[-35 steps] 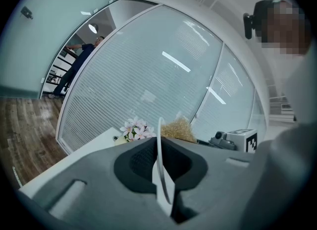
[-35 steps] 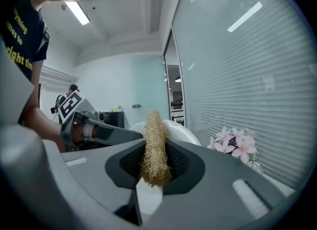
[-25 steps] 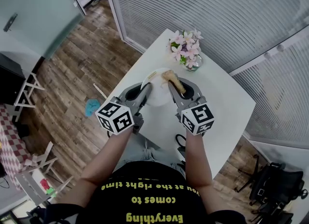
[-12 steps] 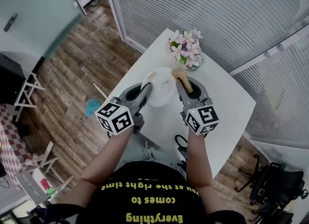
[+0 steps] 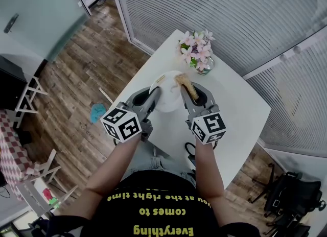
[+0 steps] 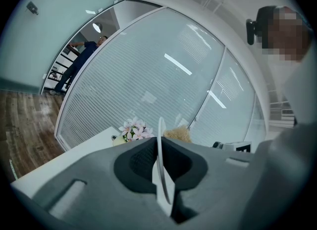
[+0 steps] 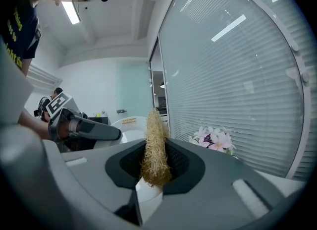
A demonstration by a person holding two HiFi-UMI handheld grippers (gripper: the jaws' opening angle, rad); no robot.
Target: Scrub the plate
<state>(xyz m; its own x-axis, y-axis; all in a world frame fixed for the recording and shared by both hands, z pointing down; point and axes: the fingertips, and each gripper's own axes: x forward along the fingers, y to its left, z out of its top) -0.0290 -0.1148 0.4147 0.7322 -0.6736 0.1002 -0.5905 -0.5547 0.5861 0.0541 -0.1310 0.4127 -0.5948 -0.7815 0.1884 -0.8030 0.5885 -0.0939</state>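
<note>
Left gripper (image 5: 152, 95) fingers (image 6: 133, 162) clenched on plate (image 5: 167, 94) rim, plate over the counter's (image 5: 240, 108) left edge, near the far corner. Right gripper (image 5: 194, 94) fingers grasp loofah scrubber (image 5: 186, 85) at plate face. Looks mid-scrub. Next: sweep across face, left bracing. Count: one plate, one scrubber, one flower vase (image 5: 198, 57).

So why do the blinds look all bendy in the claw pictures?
Left gripper view: the wide lens bows the blinds into curves and leaves dark corners. Right gripper view: same bowing, plus bright streaks of light reflected on the glass. Head view: the blinds look almost straight.
</note>
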